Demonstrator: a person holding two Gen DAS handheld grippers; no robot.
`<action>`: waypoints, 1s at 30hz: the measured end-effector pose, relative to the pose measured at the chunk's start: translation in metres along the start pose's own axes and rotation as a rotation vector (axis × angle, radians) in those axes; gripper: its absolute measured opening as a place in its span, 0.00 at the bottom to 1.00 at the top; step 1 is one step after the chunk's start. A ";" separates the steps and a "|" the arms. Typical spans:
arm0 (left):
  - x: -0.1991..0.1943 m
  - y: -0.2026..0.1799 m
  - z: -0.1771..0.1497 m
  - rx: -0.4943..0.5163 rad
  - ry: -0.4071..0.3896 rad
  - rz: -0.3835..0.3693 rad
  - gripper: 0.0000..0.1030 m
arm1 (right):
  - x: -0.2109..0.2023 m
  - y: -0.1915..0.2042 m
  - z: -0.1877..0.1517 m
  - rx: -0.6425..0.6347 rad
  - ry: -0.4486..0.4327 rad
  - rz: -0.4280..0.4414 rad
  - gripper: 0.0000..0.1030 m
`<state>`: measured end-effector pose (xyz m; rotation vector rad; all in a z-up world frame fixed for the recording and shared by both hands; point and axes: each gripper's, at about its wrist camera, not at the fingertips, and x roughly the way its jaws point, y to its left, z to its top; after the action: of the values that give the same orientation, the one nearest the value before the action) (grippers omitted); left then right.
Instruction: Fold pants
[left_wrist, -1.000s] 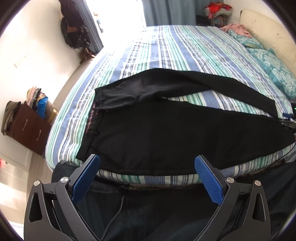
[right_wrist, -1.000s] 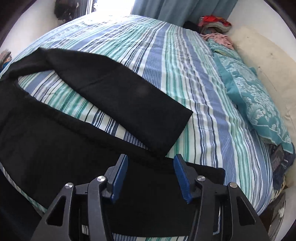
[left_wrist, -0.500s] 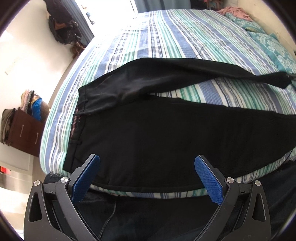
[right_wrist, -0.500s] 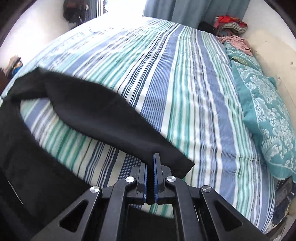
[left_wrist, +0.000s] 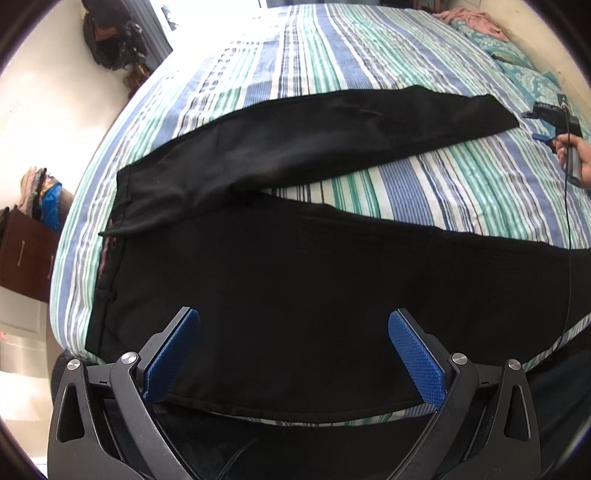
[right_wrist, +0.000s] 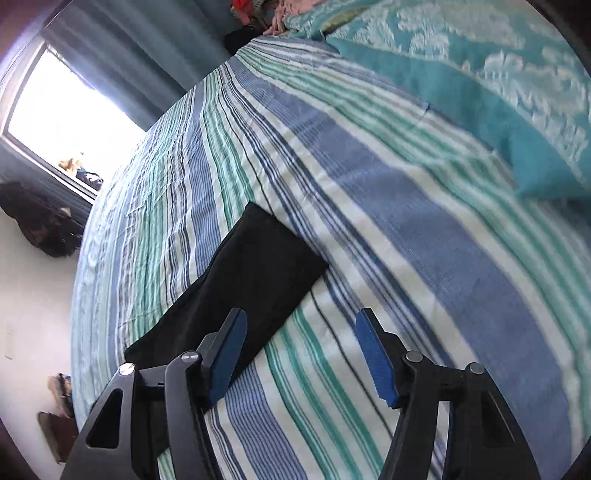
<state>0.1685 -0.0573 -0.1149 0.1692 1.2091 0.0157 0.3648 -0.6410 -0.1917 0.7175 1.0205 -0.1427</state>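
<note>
Black pants (left_wrist: 295, 277) lie spread on the striped bed (left_wrist: 369, 55), waistband to the left and legs running right. The near leg lies along the bed's front edge. The far leg (left_wrist: 332, 140) stretches out flat, angled away from it. My left gripper (left_wrist: 293, 313) hangs open over the near leg's upper part, with nothing between its fingers. My right gripper (right_wrist: 302, 314) has its jaws opening with only sheet between them; the far leg's hem (right_wrist: 258, 266) lies just beyond its left finger. In the left wrist view the right gripper (left_wrist: 533, 126) sits past that hem, held by a hand (left_wrist: 580, 155).
Teal patterned pillows (right_wrist: 480, 74) lie at the head of the bed, close to the right gripper. A dark wooden dresser (left_wrist: 22, 251) stands left of the bed, with dark bags (left_wrist: 110, 40) against the wall. A bright window (right_wrist: 66, 122) is beyond the bed.
The right gripper, shut on the far leg's hem half a second ago, has let it go, opened, rolled and drawn off to the right. The left gripper has come lower over the near leg.
</note>
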 end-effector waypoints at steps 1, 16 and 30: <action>0.004 0.000 0.000 -0.001 0.008 0.008 0.99 | 0.013 -0.002 -0.003 0.031 0.000 0.056 0.59; 0.029 0.003 -0.004 -0.013 0.052 0.021 0.99 | 0.047 0.020 -0.003 -0.216 -0.092 -0.329 0.13; 0.125 0.140 0.058 -0.293 -0.116 0.240 0.99 | -0.092 0.109 -0.196 -0.382 -0.210 -0.036 0.68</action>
<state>0.2774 0.0868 -0.1914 0.0566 1.0522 0.3861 0.2194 -0.4581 -0.1273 0.3283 0.8281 -0.0495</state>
